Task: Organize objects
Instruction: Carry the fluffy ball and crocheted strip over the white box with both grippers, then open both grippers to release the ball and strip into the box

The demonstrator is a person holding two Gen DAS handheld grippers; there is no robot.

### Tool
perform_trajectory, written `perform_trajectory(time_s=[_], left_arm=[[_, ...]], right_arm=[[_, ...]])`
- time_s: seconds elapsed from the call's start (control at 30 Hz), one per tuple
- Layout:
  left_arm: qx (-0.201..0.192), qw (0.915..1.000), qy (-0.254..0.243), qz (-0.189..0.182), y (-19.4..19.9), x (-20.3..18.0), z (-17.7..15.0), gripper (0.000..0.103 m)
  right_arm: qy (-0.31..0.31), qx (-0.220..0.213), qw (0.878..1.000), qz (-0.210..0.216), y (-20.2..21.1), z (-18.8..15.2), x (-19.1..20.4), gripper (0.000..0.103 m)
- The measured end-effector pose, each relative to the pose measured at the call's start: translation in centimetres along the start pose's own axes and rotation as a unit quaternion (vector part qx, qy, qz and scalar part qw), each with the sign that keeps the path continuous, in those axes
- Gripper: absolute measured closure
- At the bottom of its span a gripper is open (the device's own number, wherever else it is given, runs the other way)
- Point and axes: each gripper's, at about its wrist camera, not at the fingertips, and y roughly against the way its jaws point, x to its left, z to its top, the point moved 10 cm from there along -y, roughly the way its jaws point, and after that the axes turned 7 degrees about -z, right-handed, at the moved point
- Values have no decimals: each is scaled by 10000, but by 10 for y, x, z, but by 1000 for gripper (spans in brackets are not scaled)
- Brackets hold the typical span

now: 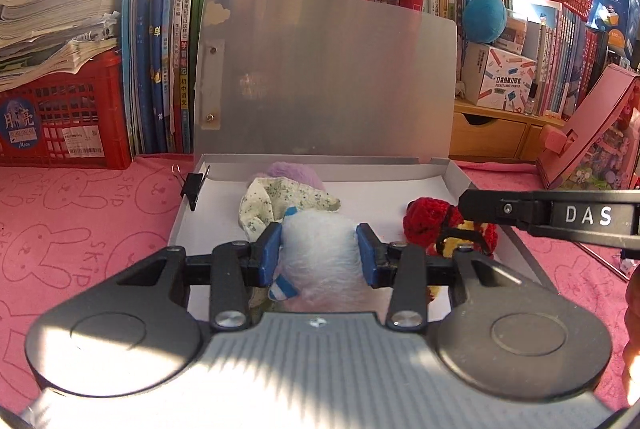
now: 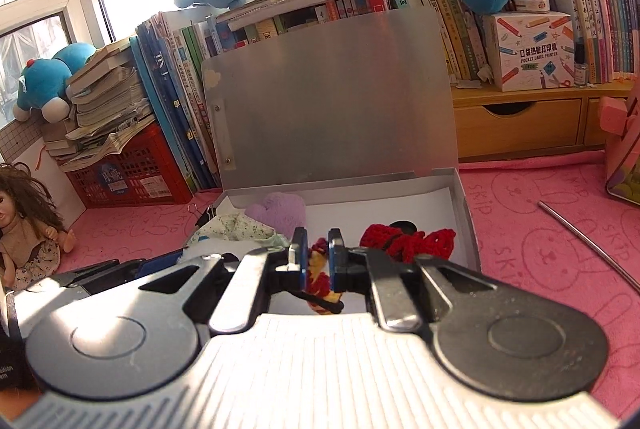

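An open grey box (image 1: 456, 177) with its lid up stands on the pink cloth. Inside lie a purple plush (image 1: 294, 171), a floral cloth piece (image 1: 272, 199) and a red crocheted toy (image 1: 426, 219). My left gripper (image 1: 320, 253) is shut on a white fluffy toy (image 1: 320, 249) over the box's front part. My right gripper (image 2: 318, 259) is shut on the red and yellow crocheted toy (image 2: 320, 269) above the box (image 2: 460, 197); its red part (image 2: 408, 241) hangs ahead. The right gripper's side also shows in the left wrist view (image 1: 552, 215).
Books (image 1: 168, 49) and plush toys line the back. A red crate (image 1: 64, 125) with papers stands at left, a pink box (image 1: 588, 133) at right. A doll (image 2: 24, 225) sits far left. A metal rod (image 2: 588, 245) lies on the cloth at right.
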Motion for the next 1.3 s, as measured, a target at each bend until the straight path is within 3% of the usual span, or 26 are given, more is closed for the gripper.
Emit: perform_trajectory(time_s=[0.4,0.97,1.17,1.23,1.3], left_arm=[[174,9996,-158,173,-22,2,-16,57],[243,9993,-12,267,-32,7,-15,56],[225,9992,-79,312,-27,3,-14,56],[173,9995,-61,259,-23,1,-12,55],[142,9997,-29,196,-19,-1,-10,45]], right_arm=[[-14,432,9982,-410,-23,-35,-41,91],[-27,601,9972,-453,-34,-52,-45,90],[-33,500,9978,-445,-28,-49,-45,84],[-30,453,9980,-442,-26,-47,-45,74],[-18,406,9982,-442,-22,-45,-45,65]])
